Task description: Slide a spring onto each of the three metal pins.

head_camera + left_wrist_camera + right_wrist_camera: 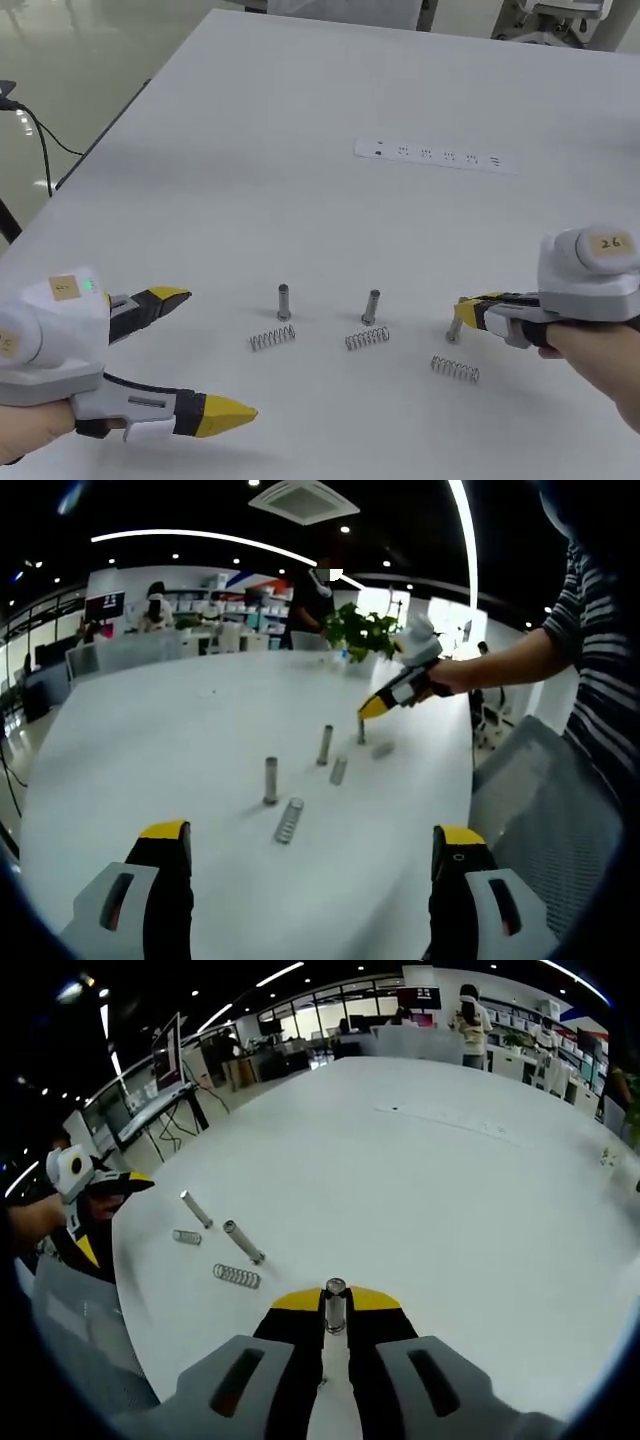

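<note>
**Right gripper holds a pin; no spring on yet**

The right gripper (466, 306) is clamped on the right-hand pin (454, 330), and its spring (455, 369) lies on the table (300, 120) at six o'clock. The left gripper (203, 352) hangs wide apart, empty. My advice is to keep the pin upright, pinch the spring near one end, and line its bore up over the tip. A sticker (612, 243) on the right gripper reads "26"; the left one's label is unreadable.

The left pin (284, 301), middle pin (372, 306) and right pin (455, 326) stand in a row on the table (300, 120). Just before them lie the left spring (272, 338), middle spring (367, 339) and right spring (455, 369). A power strip (437, 156) lies well behind.
</note>
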Demonstrator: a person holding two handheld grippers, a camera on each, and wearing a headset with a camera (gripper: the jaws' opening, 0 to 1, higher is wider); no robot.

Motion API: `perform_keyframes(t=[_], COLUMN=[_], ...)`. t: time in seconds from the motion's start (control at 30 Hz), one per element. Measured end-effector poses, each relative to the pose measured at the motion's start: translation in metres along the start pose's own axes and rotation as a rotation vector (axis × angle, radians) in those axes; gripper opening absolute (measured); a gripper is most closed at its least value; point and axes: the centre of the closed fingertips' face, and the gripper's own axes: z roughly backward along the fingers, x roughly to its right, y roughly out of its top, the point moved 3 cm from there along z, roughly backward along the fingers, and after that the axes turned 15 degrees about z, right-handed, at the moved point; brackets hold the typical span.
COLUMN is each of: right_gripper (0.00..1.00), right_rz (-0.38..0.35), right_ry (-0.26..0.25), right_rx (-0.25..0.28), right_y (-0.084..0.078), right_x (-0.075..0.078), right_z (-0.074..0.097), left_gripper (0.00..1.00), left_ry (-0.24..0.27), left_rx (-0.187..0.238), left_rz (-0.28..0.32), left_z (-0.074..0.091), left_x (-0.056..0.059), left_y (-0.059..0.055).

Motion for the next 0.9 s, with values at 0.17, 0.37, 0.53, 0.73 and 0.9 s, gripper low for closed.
perform_keyframes(t=[0.17,0.37,0.53,0.73,0.9], right_gripper=[0.05,0.05,0.05,0.05,0.05], right_rz=[0.011,0.026,0.054,0.081,0.098], right_ry=[0.002,0.004,0.005,0.005,0.008], right_rx=[0.005,0.014,0.018,0.017,0.015], right_y=[-0.0014,-0.0037,-0.0044,-0.0053,-0.0057], right_x=[-0.0007,-0.003,-0.0064,-0.0042,-0.0055], right_z=[0.0011,0.0029,0.0042,0.0039,0.0042], left_gripper=[0.97,0.97,0.97,0.97,0.97], left_ry=[-0.002,-0.004,-0.003,-0.002,-0.003], left_rx=[0.0,-0.003,0.0,-0.001,-0.002], left_rz=[0.0,0.001,0.004,0.006,0.004], left_z=[-0.001,-0.0014,-0.001,-0.0007,-0.0012], left_x=[0.0003,0.0003,0.0,0.0009,0.0013], left_y=[0.0,-0.0017,-0.0021,-0.0029,-0.0037])
